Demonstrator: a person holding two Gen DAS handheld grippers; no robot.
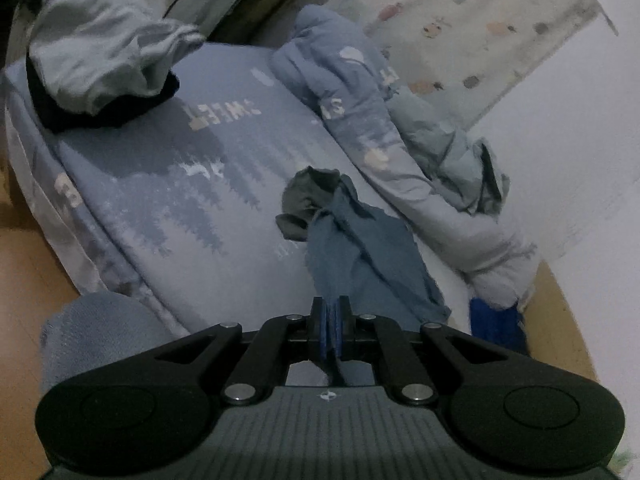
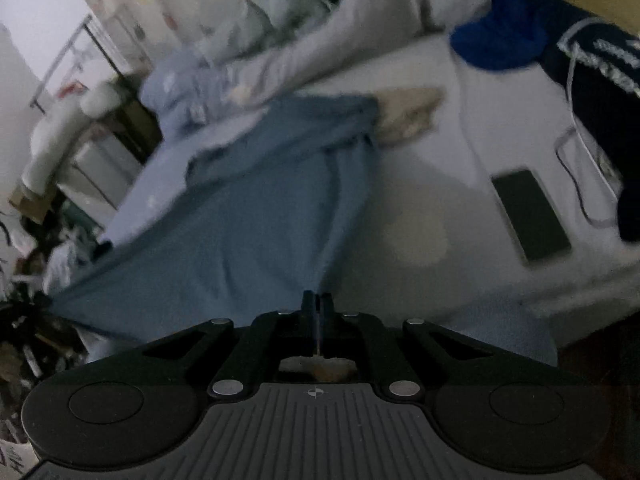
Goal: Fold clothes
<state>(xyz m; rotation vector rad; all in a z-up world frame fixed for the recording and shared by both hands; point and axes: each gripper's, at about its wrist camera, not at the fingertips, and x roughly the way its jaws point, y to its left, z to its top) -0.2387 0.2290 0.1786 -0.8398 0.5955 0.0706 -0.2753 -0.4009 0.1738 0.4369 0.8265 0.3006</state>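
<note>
A blue garment hangs crumpled over the bed, with a grey-green part at its far end. My left gripper is shut on its near edge. In the right wrist view the same blue garment spreads wide and taut from the left toward my right gripper, which is shut on its edge. The cloth is lifted above the bed in both views.
The bed sheet is light blue with printed letters. A rolled duvet lies along the wall side. A pile of clothes sits at the bed's far end. A dark phone, a cable and a bright blue cloth lie on the bed.
</note>
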